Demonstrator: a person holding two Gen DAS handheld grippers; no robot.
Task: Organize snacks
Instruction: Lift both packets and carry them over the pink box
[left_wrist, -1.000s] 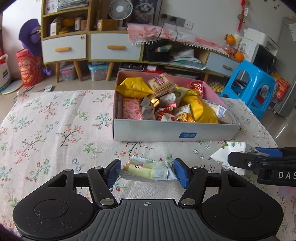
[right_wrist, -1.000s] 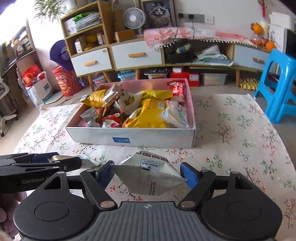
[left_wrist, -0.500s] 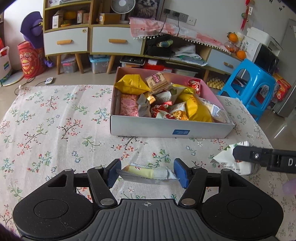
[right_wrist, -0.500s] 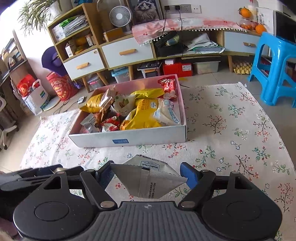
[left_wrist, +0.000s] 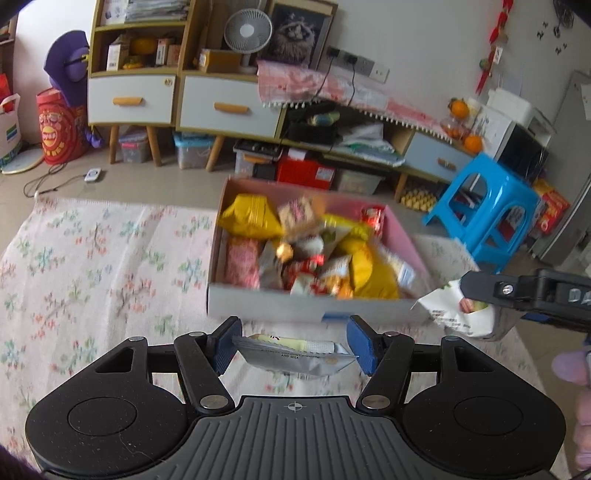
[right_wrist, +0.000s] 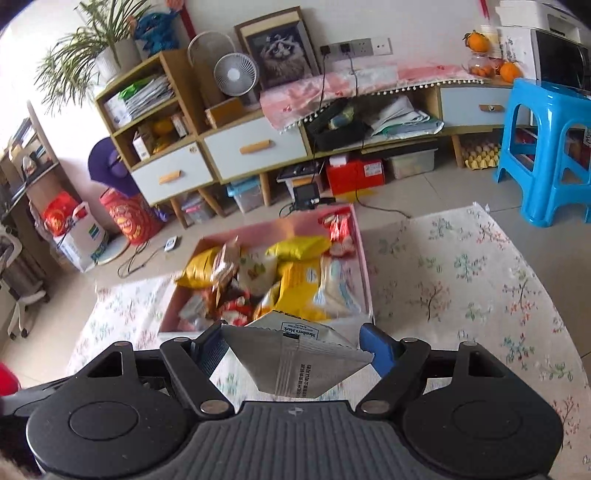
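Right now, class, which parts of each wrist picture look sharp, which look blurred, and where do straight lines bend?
Left wrist view: the left gripper and its packet are sharp, the snack box and tablecloth smeared; cabinets bow outward. Right wrist view: the right gripper and silver bag are crisp, box contents blurred; shelves lean at the edges.

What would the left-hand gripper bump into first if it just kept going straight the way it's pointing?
Probably the near wall of the snack box. The left gripper, clamped on a silver snack packet, points down and forward at it, with only flowered tablecloth between. Depth is hard to judge, so it might hit the cloth first.
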